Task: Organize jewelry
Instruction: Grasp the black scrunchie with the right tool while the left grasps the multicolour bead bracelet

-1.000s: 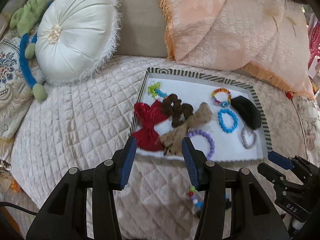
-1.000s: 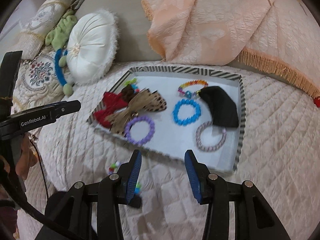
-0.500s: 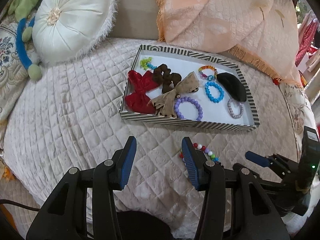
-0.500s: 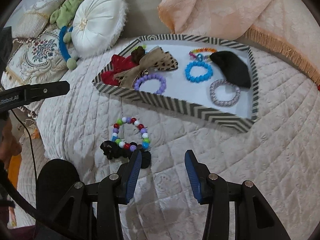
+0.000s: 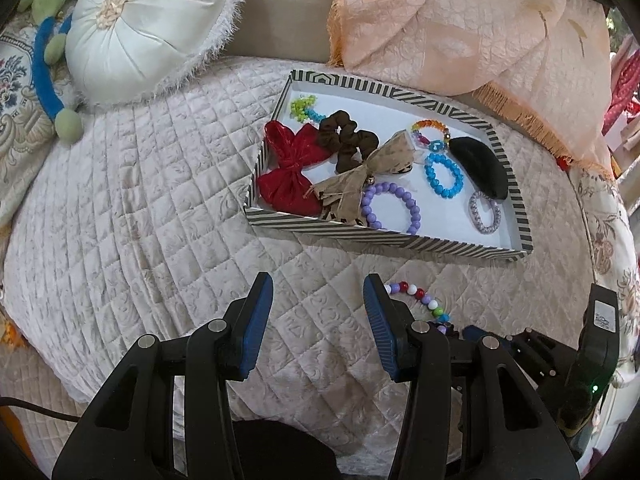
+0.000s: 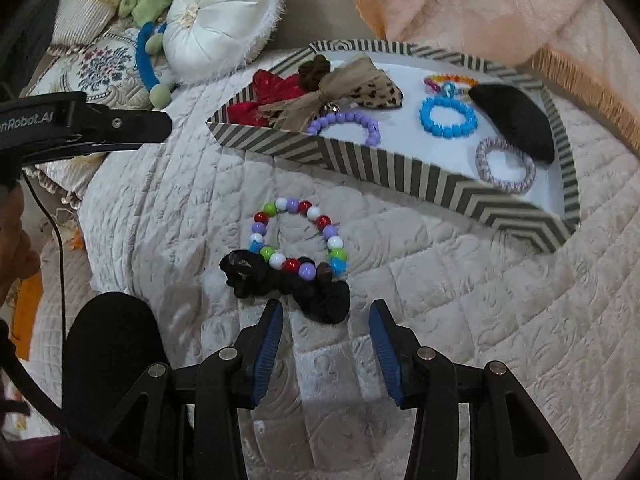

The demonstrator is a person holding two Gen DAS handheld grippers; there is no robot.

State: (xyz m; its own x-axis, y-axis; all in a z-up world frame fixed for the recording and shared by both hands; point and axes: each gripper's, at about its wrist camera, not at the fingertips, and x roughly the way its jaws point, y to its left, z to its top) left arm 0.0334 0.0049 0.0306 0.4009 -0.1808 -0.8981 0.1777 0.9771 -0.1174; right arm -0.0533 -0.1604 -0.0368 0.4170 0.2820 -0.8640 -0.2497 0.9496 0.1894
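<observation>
A striped tray (image 5: 384, 236) (image 6: 360, 164) on the quilted bed holds a red bow (image 5: 292, 164), a brown scrunchie (image 5: 344, 140), a tan bow (image 5: 360, 180), purple (image 5: 392, 208), blue (image 5: 444, 176) and rainbow (image 5: 430, 132) bracelets, a black pouch (image 5: 482, 168) and a lilac hair tie (image 5: 484, 210). A multicoloured bead bracelet (image 6: 298, 236) (image 5: 416, 300) and a black scrunchie (image 6: 288, 280) lie on the quilt in front of the tray. My right gripper (image 6: 326, 332) is open just short of the black scrunchie. My left gripper (image 5: 318, 316) is open and empty, left of the bead bracelet.
A round white cushion (image 5: 148, 28) and a green and blue plush toy (image 5: 48, 60) lie at the back left. A peach fringed blanket (image 5: 460, 24) is heaped behind the tray. The quilt's front edge drops off near both grippers.
Both grippers have pulled back from the tray and lowered toward the quilt. The bead bracelet and black scrunchie have come into view close to the right gripper.
</observation>
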